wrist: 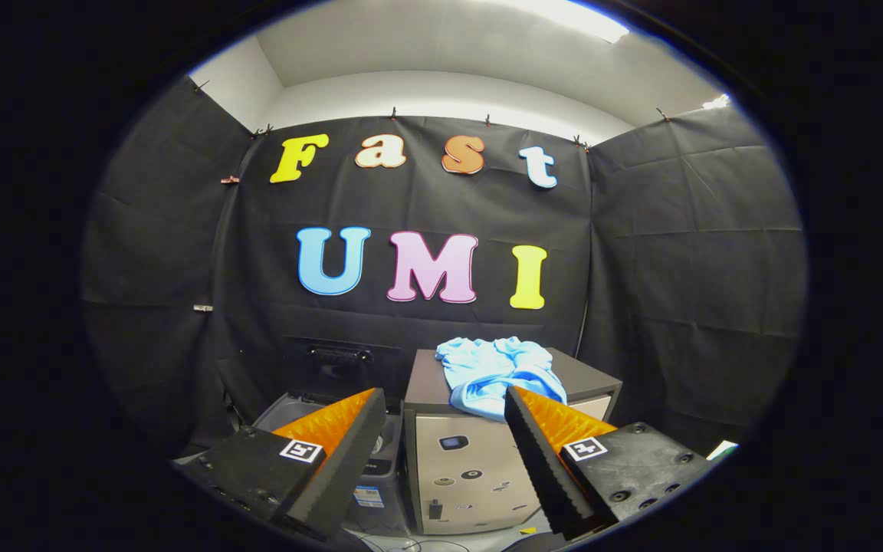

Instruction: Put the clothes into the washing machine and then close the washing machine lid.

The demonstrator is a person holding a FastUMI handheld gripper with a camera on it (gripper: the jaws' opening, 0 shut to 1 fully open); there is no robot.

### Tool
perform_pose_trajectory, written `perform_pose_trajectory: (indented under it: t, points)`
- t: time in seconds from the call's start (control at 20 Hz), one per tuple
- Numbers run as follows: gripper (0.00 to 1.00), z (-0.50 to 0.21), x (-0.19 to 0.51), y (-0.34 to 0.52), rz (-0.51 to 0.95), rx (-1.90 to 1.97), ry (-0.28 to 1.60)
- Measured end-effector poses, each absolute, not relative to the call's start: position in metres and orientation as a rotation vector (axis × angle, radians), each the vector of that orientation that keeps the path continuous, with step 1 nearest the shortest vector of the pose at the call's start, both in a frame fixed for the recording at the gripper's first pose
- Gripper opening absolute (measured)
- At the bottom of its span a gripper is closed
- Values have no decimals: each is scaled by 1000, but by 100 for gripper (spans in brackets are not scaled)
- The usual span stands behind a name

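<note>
Black creased cloth lines the booth on three sides under a white ceiling; against the back wall stands a boxy beige cabinet (457, 468) with a dark flat top, and to its left a grey washing machine (300, 410) with its lid (338, 360) raised. Gripper (441, 399) spread wide, holding nothing, ribbed orange-and-black fingers (541, 452) framing the cabinet front. Light-blue clothes (499, 368), soft and crumpled, lie heaped on the cabinet top beyond the fingers, one fold drooping over the front edge; best approach, I judge: pinch the thick bunched middle, not the loose edge.
</note>
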State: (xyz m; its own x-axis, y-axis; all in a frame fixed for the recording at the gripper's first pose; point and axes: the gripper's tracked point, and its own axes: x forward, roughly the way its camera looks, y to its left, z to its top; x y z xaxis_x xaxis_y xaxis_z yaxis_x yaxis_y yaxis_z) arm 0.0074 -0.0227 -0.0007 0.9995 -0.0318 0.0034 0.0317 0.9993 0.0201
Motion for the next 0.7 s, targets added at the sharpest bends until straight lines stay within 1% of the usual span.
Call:
perform_pose_trajectory:
  t: [0.15, 0.35, 0.5, 0.7]
  points:
    - [98, 7, 16, -37, -58, 35, -34]
    - [98, 7, 38, -47, -53, 33, -28]
    - [98, 14, 64, -59, -56, 36, -23]
    - [98, 20, 109, -82, -81, 42, 39]
